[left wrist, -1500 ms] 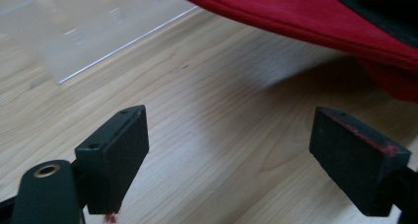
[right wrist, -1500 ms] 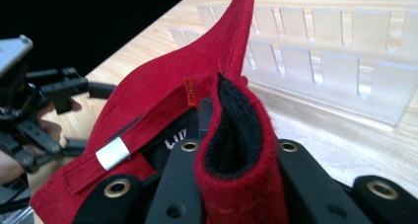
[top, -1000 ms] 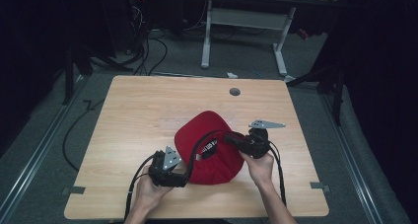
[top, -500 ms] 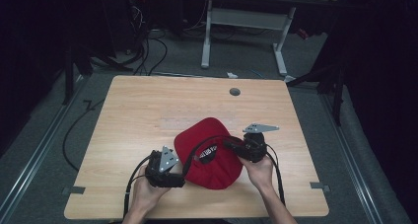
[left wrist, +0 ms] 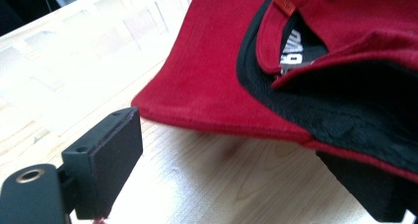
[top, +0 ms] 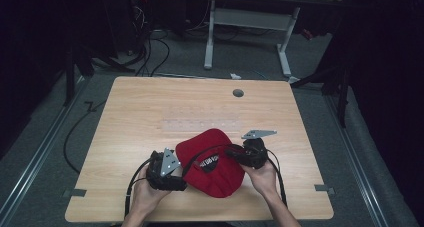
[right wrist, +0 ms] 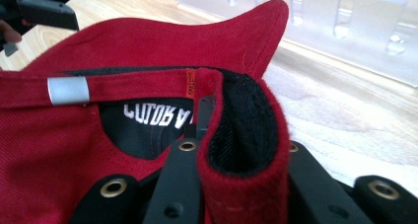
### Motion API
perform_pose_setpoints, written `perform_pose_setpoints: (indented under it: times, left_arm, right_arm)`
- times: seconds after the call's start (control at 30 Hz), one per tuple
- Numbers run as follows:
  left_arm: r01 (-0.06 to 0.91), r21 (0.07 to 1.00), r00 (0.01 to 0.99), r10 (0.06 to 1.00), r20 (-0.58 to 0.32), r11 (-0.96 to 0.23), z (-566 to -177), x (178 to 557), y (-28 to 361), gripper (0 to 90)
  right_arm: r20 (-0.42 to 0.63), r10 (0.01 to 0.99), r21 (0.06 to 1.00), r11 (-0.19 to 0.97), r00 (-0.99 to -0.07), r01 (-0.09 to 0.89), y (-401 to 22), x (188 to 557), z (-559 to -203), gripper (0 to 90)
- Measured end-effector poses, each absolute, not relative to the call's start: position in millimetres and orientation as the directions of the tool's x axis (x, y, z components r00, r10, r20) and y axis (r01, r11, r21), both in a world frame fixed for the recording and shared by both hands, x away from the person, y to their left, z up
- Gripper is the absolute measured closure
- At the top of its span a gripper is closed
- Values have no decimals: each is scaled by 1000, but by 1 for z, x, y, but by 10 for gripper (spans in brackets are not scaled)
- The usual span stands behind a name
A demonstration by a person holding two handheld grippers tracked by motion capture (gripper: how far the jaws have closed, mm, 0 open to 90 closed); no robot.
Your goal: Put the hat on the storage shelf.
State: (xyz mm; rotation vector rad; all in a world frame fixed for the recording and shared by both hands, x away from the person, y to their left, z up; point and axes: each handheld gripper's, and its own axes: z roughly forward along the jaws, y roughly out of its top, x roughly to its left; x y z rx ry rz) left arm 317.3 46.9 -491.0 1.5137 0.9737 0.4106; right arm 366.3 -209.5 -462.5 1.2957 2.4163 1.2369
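The cap [top: 212, 162] is red cloth with a soft, slightly fuzzy brushed finish, matt all over. Inside it's lined with black woven fabric, and the strap at the back has a little brushed-metal clip [right wrist: 68, 90], dull silver. The table [top: 150, 112] is pale wood with visible grain, smooth and a bit satin. Both grippers look like matt black plastic; the right gripper [right wrist: 231, 184] has small brassy metal eyelets.

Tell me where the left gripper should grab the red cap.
Grip the brim's edge, coming in level from the left. The red cap lies with its stiff brim jutting just above the table, already between the open left gripper jaws, so they can probably close over it.
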Motion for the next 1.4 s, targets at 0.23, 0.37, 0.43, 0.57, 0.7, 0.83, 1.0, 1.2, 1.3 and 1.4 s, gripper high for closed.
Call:
perform_pose_setpoints:
  times: [0.23,0.37,0.43,0.57,0.7,0.83,1.0,1.2,1.3,1.4]
  left_arm:
    - [319,946,605,758,-244,50,-490,315,40,115]
    - [310,950,622,750,-224,27,-488,313,37,170]
    - [297,955,628,749,-210,18,-487,312,36,209]
    - [313,950,642,735,-216,6,-488,310,37,365]
    - [334,942,676,694,-246,8,-485,307,39,532]
    - [333,943,687,680,-255,18,-478,307,42,694]
    - [323,946,698,667,-260,31,-469,307,47,791]
    - [299,954,696,675,-244,36,-464,307,51,802]
    - [316,945,681,676,-283,78,-462,311,57,804]
    - [315,943,667,683,-297,103,-456,314,62,805]
  right_arm:
    - [255,718,705,321,-648,633,-202,366,-465,817]
    - [267,696,703,333,-667,629,-197,364,-463,816]
    - [263,690,706,339,-674,622,-194,362,-461,816]
    - [279,673,707,338,-685,621,-196,361,-461,814]
    - [292,664,710,332,-689,621,-196,361,-460,812]
    - [321,650,711,315,-689,629,-199,363,-460,808]
    - [342,633,729,288,-694,621,-201,363,-457,778]
    - [340,637,750,261,-692,609,-203,363,-454,647]
    - [358,650,761,212,-670,613,-210,364,-449,571]
    - [345,677,789,166,-650,591,-220,362,-436,507]
